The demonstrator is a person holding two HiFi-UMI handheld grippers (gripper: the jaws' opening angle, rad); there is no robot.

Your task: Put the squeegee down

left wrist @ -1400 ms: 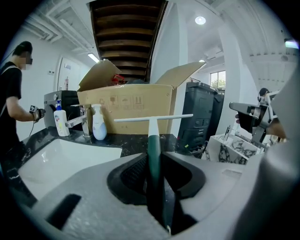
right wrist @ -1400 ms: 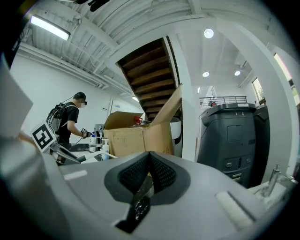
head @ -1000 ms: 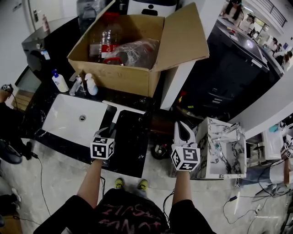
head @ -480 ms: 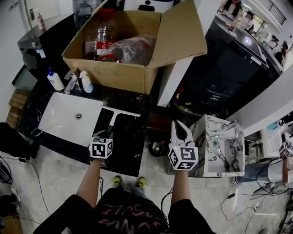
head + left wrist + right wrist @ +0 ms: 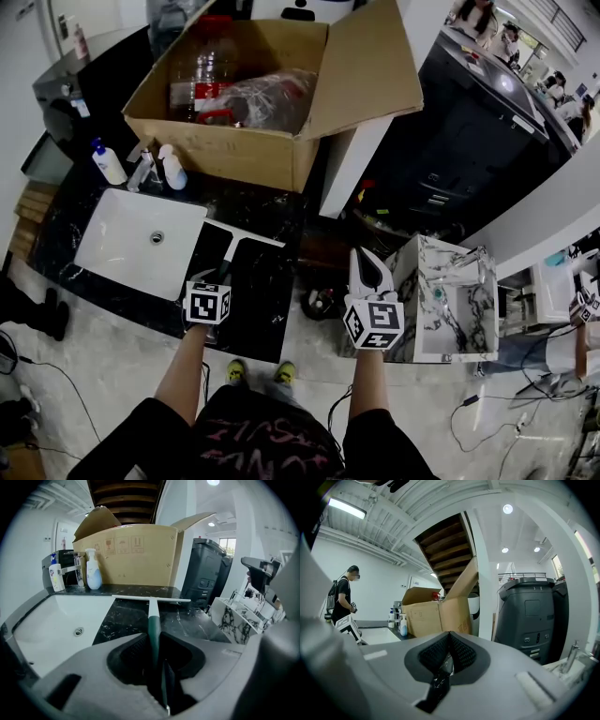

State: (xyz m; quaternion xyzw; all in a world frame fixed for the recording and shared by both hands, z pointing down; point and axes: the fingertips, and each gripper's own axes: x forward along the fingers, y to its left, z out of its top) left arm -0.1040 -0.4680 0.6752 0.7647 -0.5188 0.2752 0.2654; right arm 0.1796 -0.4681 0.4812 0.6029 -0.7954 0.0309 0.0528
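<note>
Squeegee (image 5: 151, 603) was clamped in the left gripper (image 5: 153, 641), blade seemingly on the counter (image 5: 124, 620). Right gripper (image 5: 448, 644) was closed, empty; release was called for next.

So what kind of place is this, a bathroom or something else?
Likely a workshop or lab with a mock washroom: a white sink in a black marble counter, a soap bottle, a cardboard box.

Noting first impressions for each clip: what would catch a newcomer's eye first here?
The big open cardboard box at the back of the black counter dominates. In front, the left gripper clamps a squeegee, blade toward the box, beside the white sink. The right gripper is shut, empty.
</note>
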